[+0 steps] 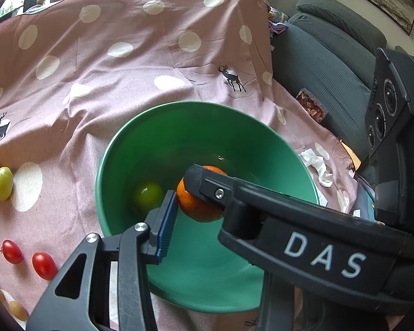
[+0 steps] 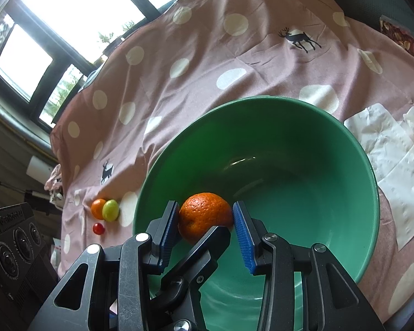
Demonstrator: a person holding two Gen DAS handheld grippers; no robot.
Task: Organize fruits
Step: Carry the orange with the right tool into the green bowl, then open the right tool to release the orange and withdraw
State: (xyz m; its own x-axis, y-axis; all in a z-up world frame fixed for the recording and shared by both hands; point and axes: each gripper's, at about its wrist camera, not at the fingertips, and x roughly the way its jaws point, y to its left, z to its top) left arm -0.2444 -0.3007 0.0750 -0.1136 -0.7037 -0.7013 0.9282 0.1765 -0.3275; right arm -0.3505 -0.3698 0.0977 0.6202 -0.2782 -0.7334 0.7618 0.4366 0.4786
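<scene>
Nearest, low in the right wrist view, the right gripper stands partly open, its blue pads flanking an orange and apparently pressing both sides. It holds the fruit over the green bowl, likely to set it down inside.

In the left wrist view, the left gripper is also partly open, with one pad against the same orange. Its other finger is hidden behind the right gripper's arm, so I cannot tell whether it grips.

A green fruit lies in the bowl beyond. Further left on the spotted cloth, two cherry tomatoes and a green-and-orange pair await sorting.
</scene>
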